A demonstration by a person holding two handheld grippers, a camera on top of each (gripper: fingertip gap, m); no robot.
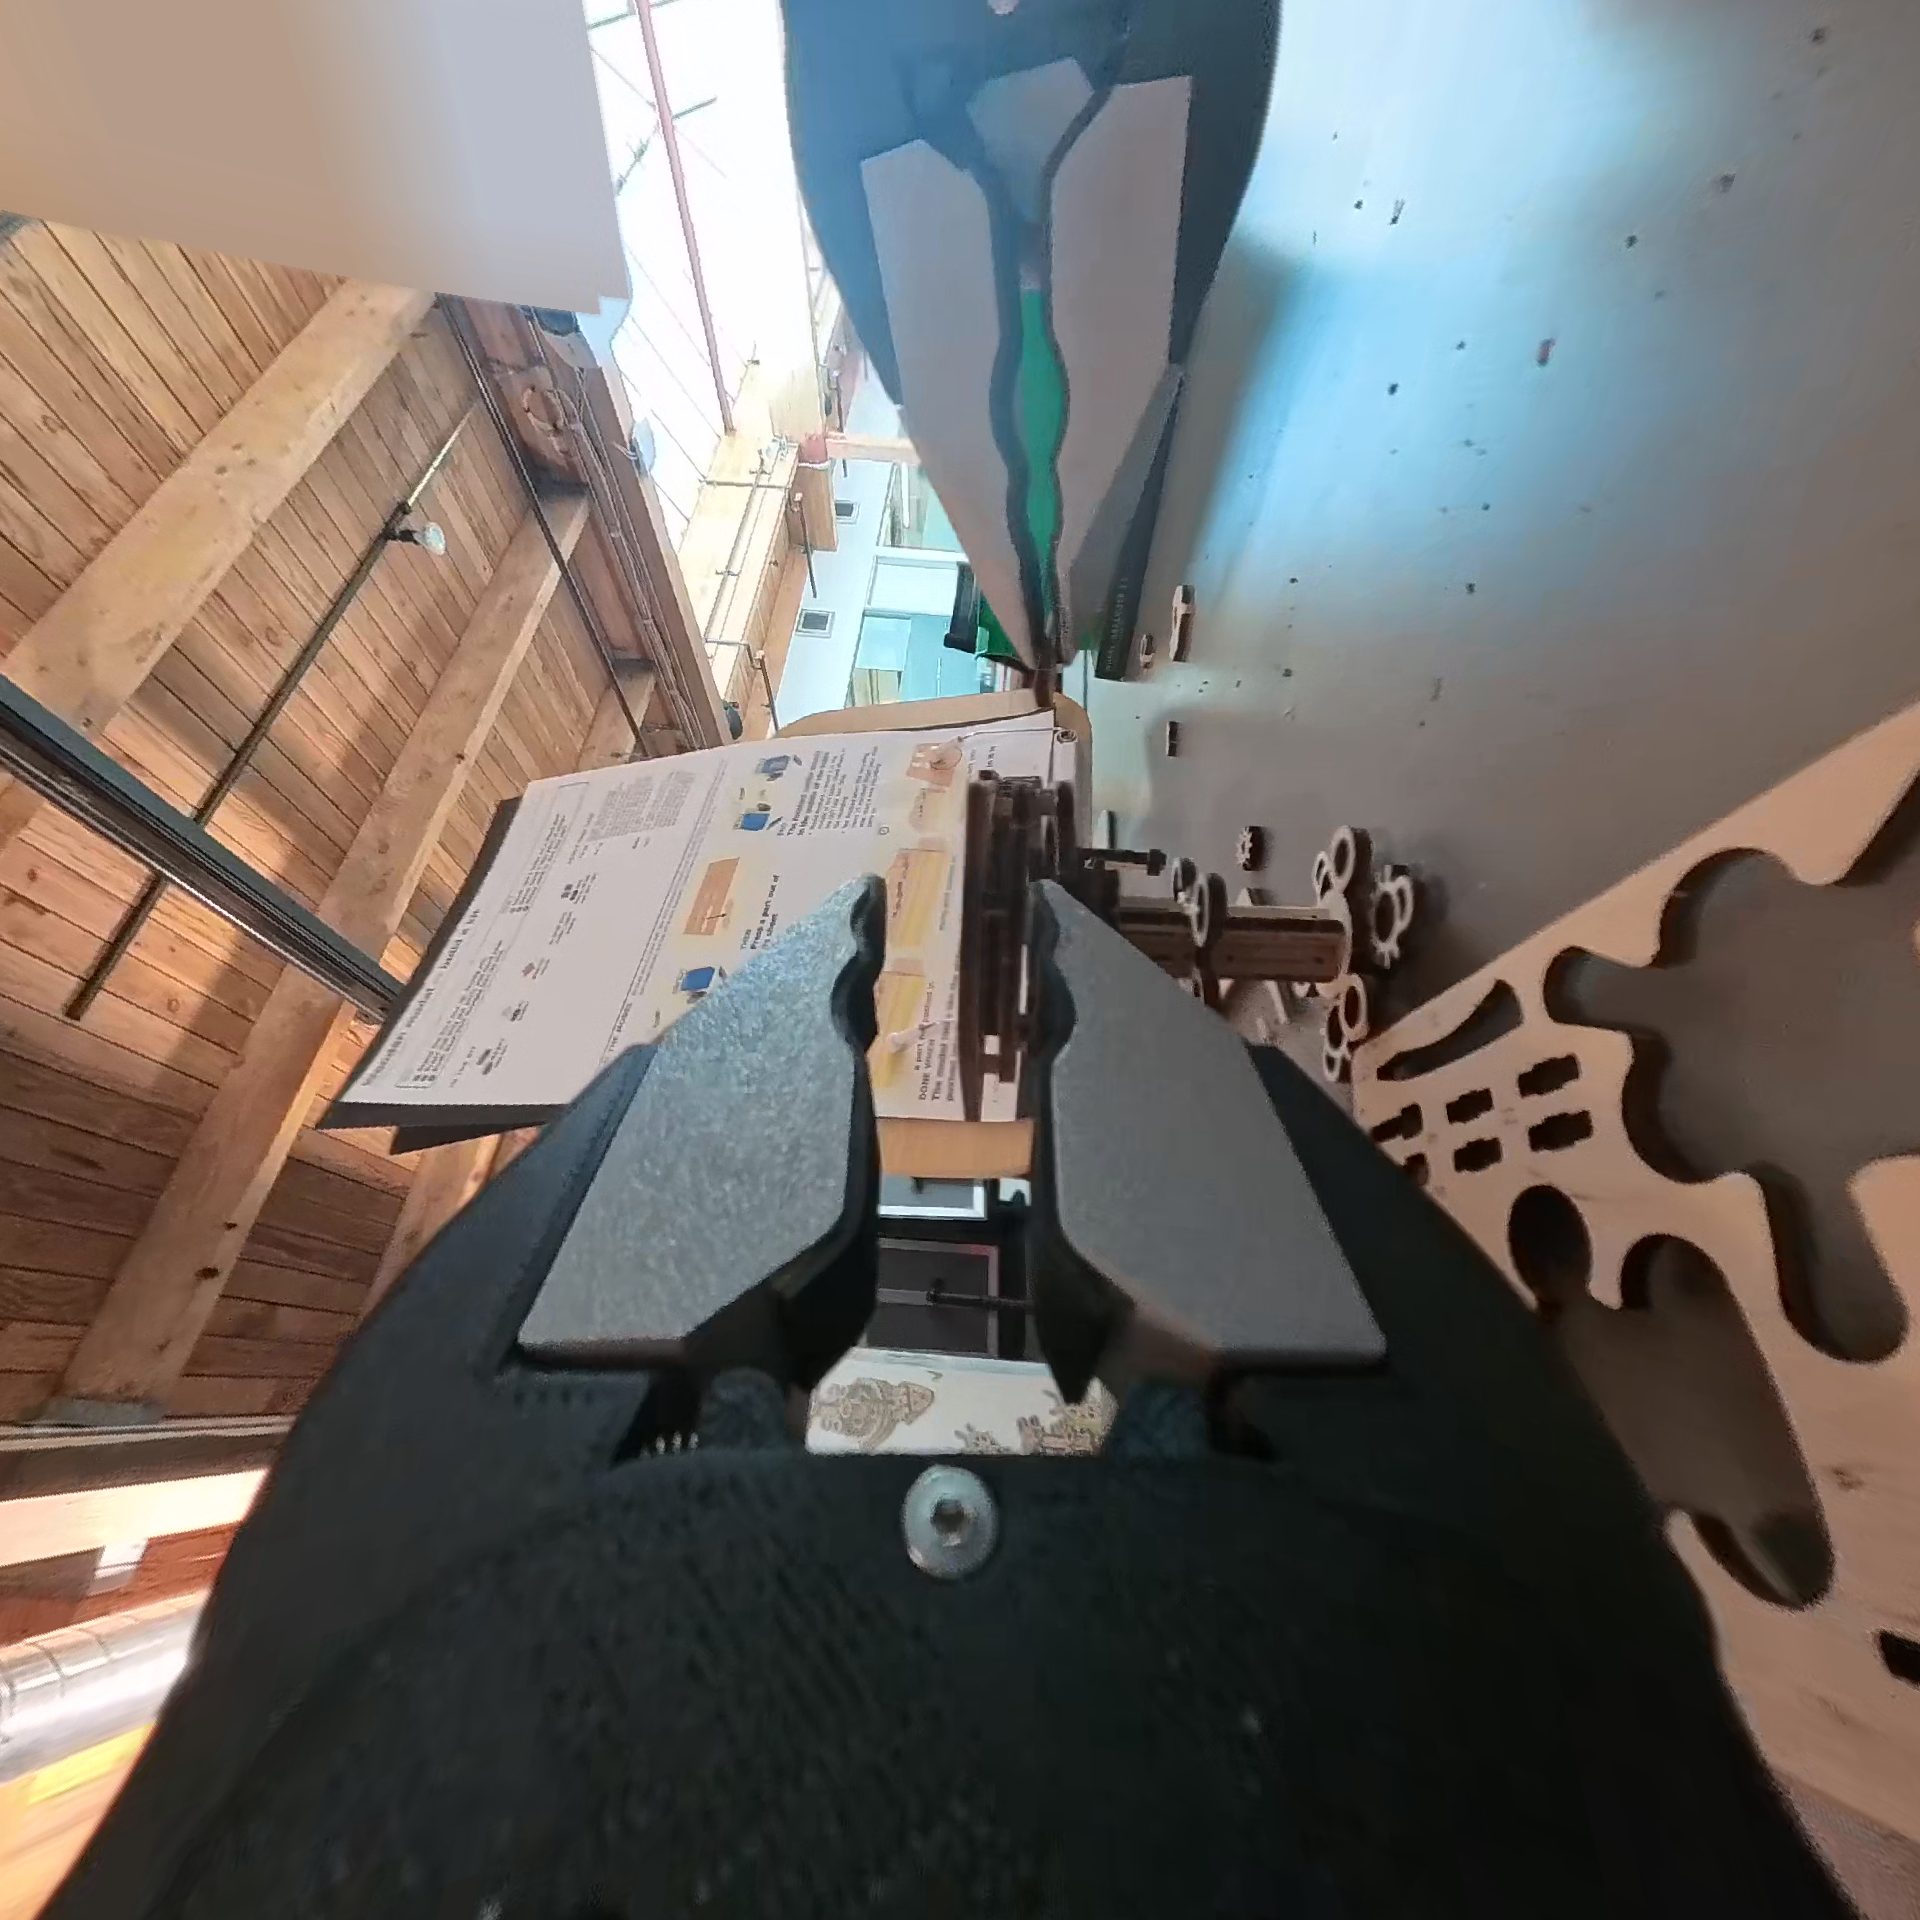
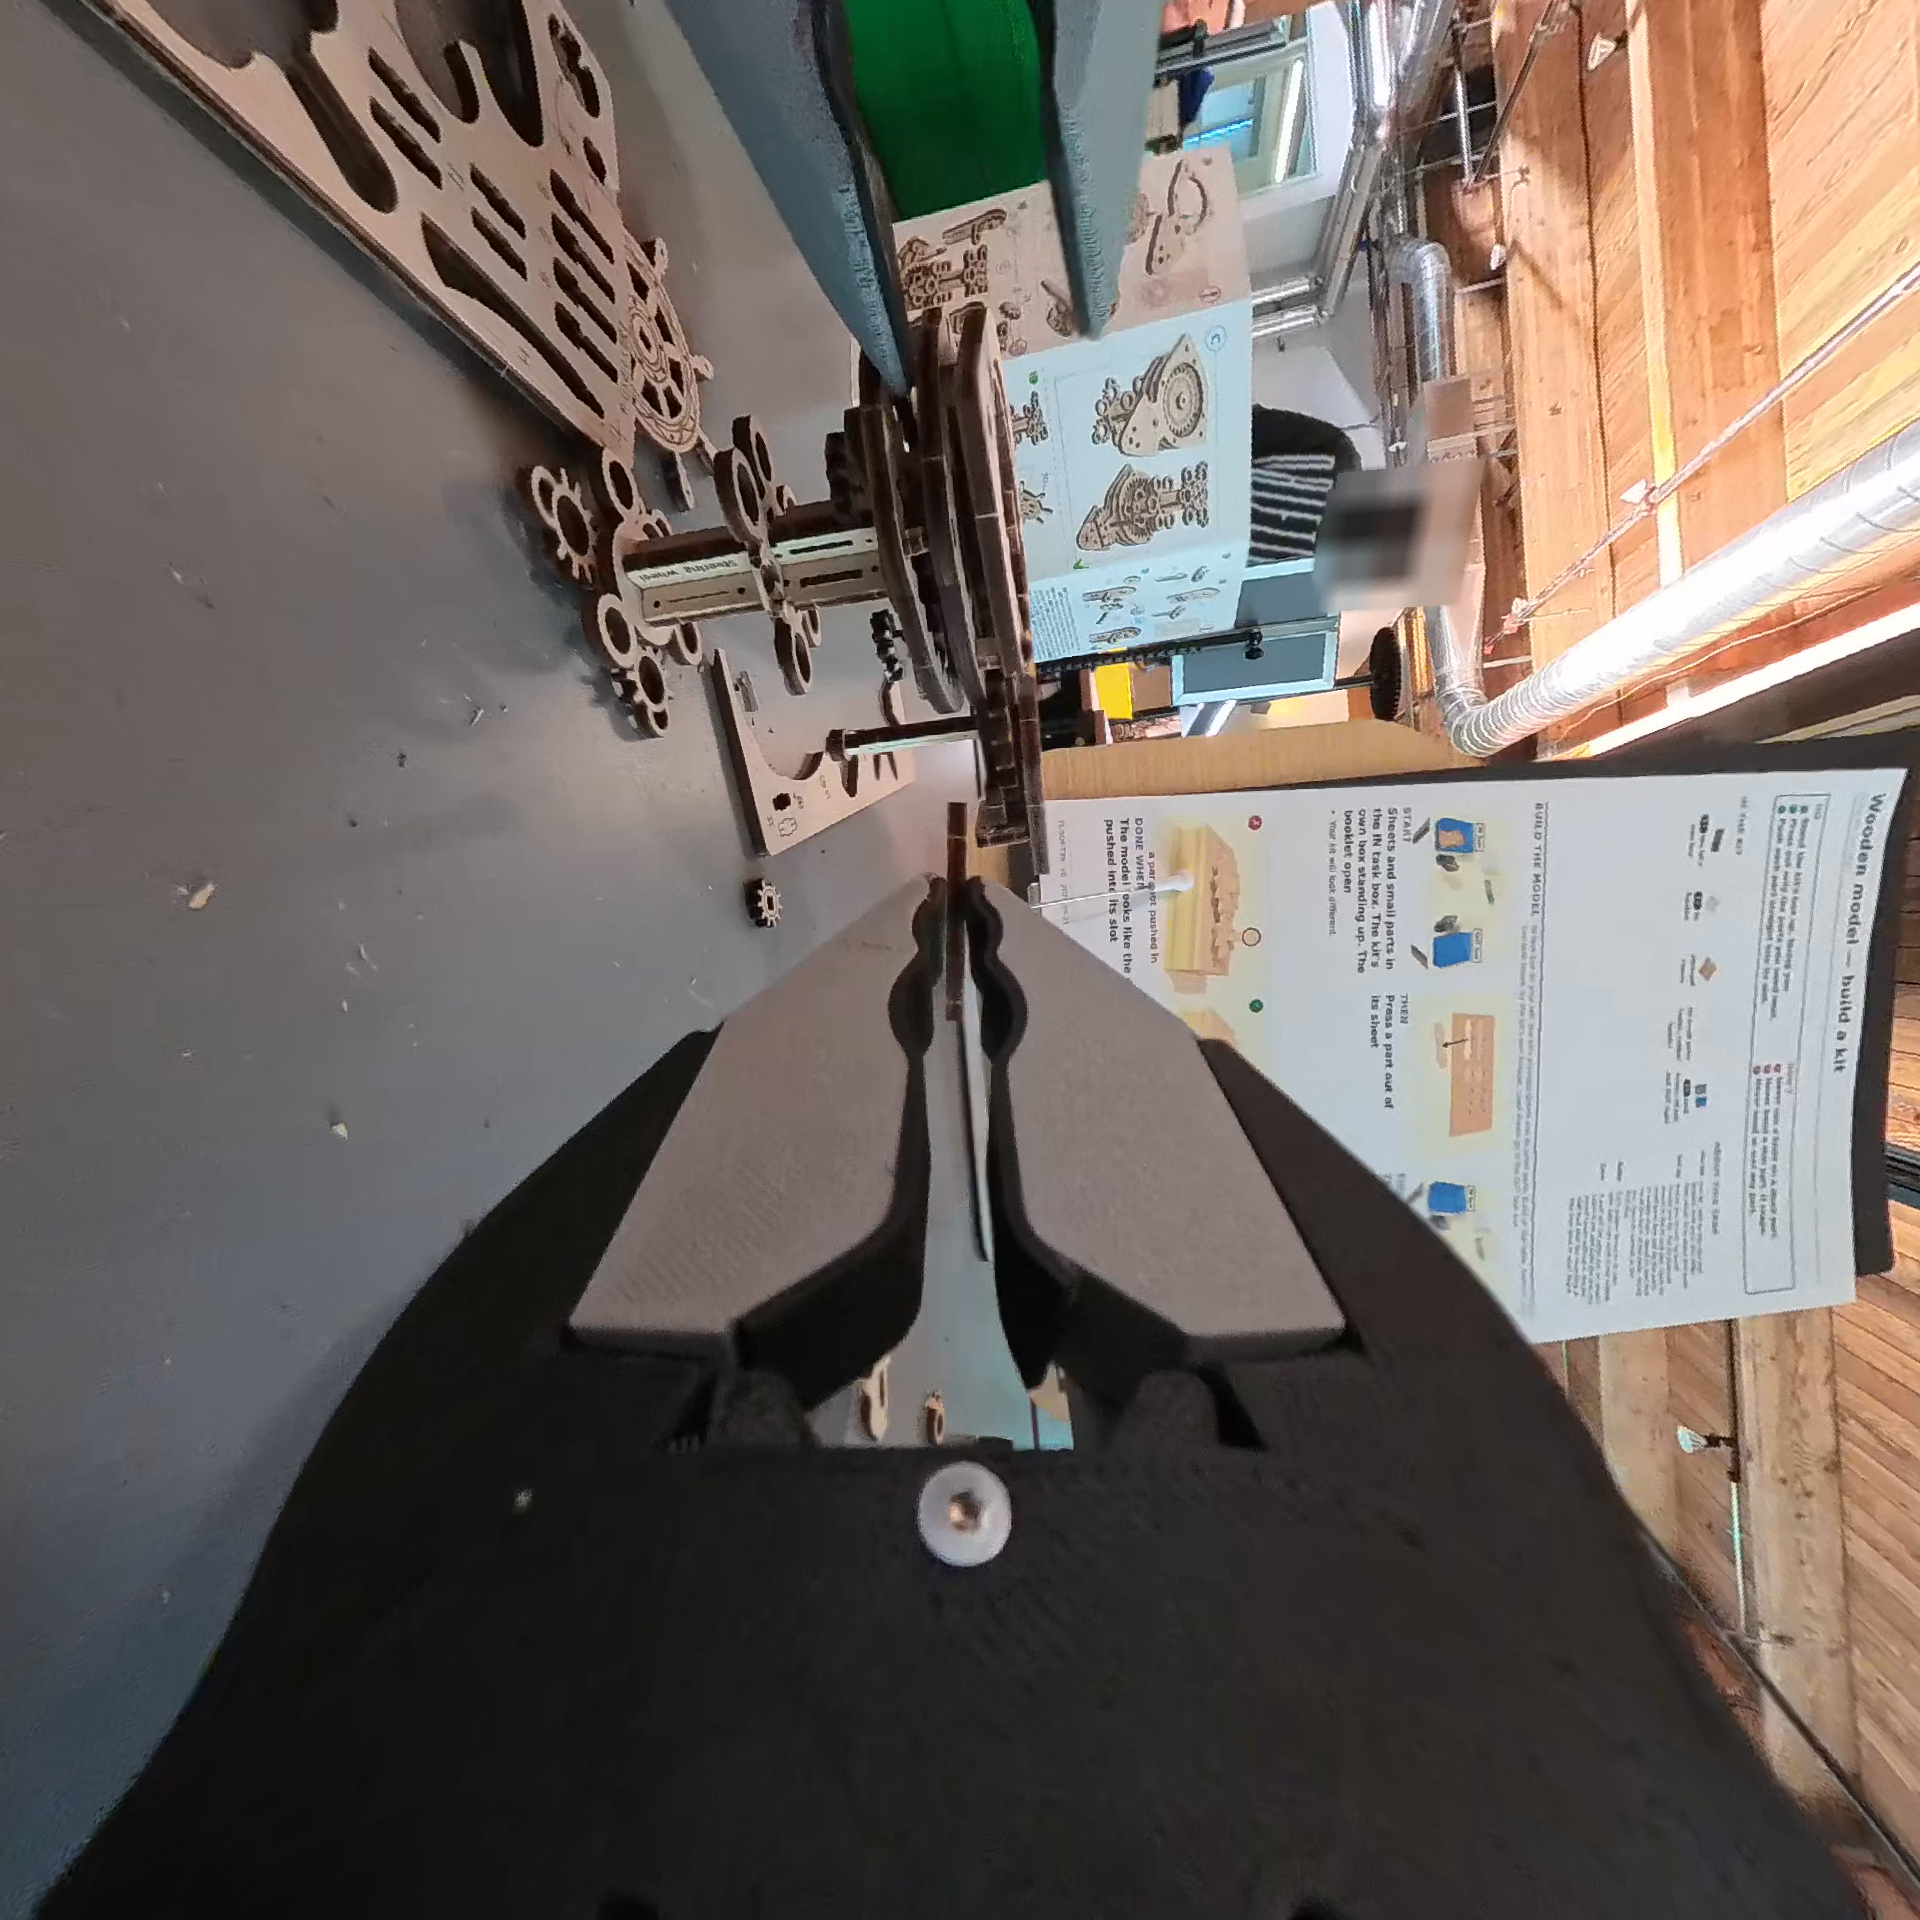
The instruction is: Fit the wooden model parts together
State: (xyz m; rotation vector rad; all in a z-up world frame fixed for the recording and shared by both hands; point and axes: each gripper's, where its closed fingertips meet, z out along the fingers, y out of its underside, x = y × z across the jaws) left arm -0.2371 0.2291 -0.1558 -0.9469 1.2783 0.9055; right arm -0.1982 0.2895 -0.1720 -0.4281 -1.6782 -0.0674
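Note:
A dark wooden model [image 2: 935,540] of stacked discs on an axle with flower-shaped gears stands on the grey table [image 2: 208,727]. It also shows in the left wrist view [image 1: 1003,935]. My left gripper [image 1: 961,914] is open and straddles the disc stack, with a gap on one side. It appears at the top of the right wrist view [image 2: 997,353]. My right gripper [image 2: 951,894] is shut on a small thin wooden piece [image 2: 954,862] and holds it just short of the model's edge. The right gripper [image 1: 1044,649] and its piece [image 1: 1042,681] also show in the left wrist view.
A plywood sheet with punched-out holes [image 1: 1662,1039] lies beside the model. A small offcut [image 2: 790,769] and a loose gear [image 2: 766,902] lie near it. An instruction sheet [image 2: 1507,1039] and a booklet [image 2: 1132,468] stand behind. A person [image 2: 1288,488] is far back. The left gripper's tips are roughly 8 cm from the right gripper's.

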